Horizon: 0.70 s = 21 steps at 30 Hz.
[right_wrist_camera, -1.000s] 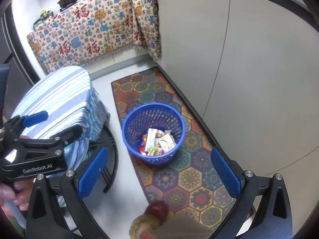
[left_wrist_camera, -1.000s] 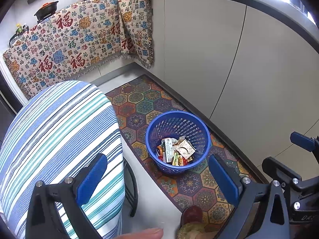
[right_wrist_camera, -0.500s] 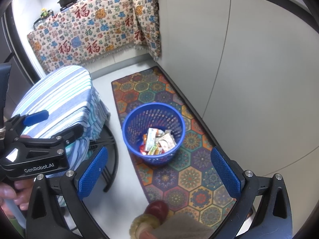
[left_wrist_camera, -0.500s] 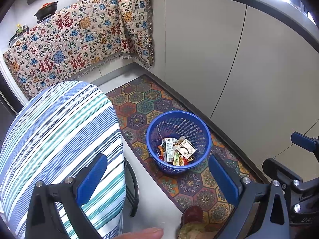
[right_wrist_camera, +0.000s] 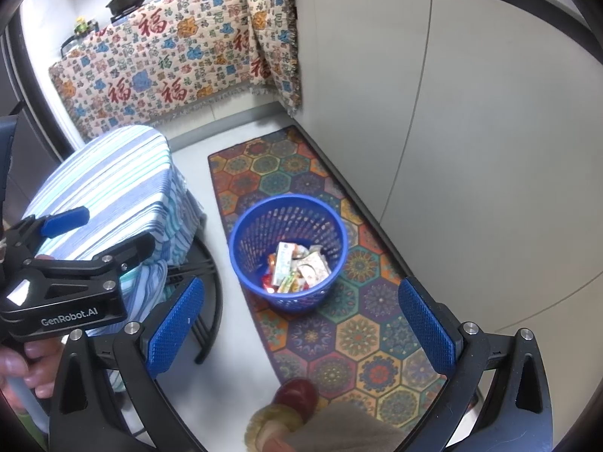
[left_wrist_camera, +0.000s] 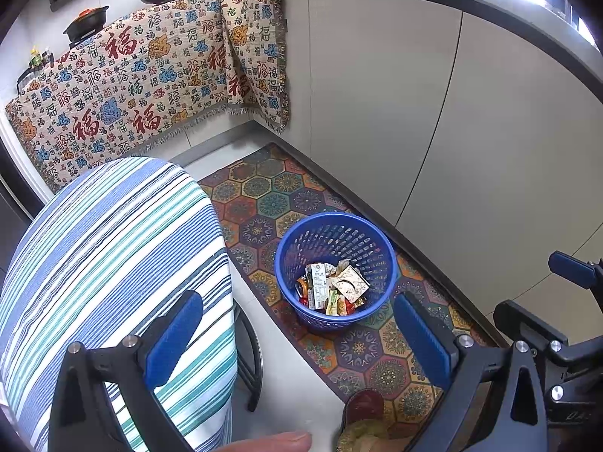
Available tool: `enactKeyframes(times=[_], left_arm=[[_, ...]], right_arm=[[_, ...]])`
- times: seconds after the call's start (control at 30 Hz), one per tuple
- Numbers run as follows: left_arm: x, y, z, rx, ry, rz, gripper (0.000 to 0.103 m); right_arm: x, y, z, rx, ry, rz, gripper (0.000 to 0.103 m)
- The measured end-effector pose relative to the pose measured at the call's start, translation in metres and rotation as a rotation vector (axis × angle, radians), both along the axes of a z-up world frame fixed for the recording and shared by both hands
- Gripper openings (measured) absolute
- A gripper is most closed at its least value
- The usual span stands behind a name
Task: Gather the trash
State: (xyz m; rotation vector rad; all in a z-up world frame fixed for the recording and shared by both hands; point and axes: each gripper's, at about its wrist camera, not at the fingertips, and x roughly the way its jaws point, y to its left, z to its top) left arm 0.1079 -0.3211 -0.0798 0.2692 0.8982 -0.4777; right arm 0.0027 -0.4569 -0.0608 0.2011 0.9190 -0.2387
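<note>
A blue perforated waste basket [left_wrist_camera: 335, 233] [right_wrist_camera: 286, 211] stands on the patterned floor mat. Inside lies trash [left_wrist_camera: 331, 288] [right_wrist_camera: 297, 269]: a small carton, wrappers and paper scraps. My left gripper [left_wrist_camera: 297, 335] hovers high above the floor, open, with nothing between its blue pads; the basket shows between them. My right gripper [right_wrist_camera: 301, 324] is also open and empty, held above and in front of the basket. The left gripper's body [right_wrist_camera: 64, 293] appears at the left of the right wrist view, held by a hand [right_wrist_camera: 22, 365].
A stool with a blue striped cloth [left_wrist_camera: 105, 263] [right_wrist_camera: 113, 188] stands left of the basket on black legs. Grey cabinet fronts [left_wrist_camera: 433, 113] run along the right. A patterned cloth [left_wrist_camera: 143, 83] drapes the counter behind, with pans above. A slippered foot [right_wrist_camera: 294, 399] is below.
</note>
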Motion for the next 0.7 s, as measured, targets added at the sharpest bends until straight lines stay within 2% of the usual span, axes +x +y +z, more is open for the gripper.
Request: enactKeyframes(times=[0.7], left_arm=[[-0.0041,-0.0046,0.0042,-0.018,-0.019,-0.003,0.103]], right_arm=[[-0.0018,-0.0009,-0.0029,0.006,0.017,-0.024,0.103]])
